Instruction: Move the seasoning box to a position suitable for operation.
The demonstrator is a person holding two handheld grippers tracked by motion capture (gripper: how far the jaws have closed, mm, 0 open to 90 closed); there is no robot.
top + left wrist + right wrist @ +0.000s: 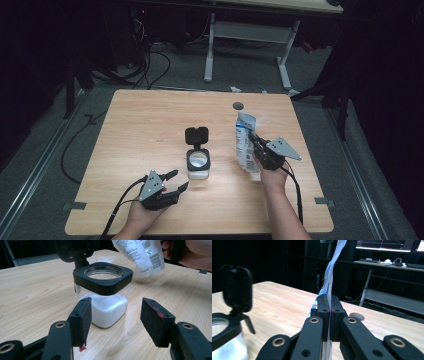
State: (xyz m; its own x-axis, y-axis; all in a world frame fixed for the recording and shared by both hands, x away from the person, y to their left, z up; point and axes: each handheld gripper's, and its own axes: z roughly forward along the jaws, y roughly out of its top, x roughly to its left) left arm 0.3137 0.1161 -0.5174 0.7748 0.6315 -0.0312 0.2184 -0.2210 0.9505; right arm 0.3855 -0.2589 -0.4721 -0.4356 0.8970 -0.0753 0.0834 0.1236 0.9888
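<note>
The right gripper [256, 145] pinches a white-and-blue pouch [245, 140] flat between its closed jaws, near the table's [140, 130] right edge. The left gripper [175, 182] (jaws wide, holding nothing) sits by the near edge, facing the open-lidded jar [198, 161] of white powder at mid-table.

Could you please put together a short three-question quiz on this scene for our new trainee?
1. True or false: the hinged lid of the jar stands open.
2. What is the right gripper clamped on? A) the jar B) a white and blue pouch C) nothing
3. Fill in: the left gripper points at the jar with its jaws ____.

Key
1. True: the lid is flipped up behind the jar's round mouth.
2. B: the pouch is pinched flat between the shut jaws, seen edge-on in the right gripper view.
3. Open: both pads stand apart, short of the jar, which holds white powder.
</note>
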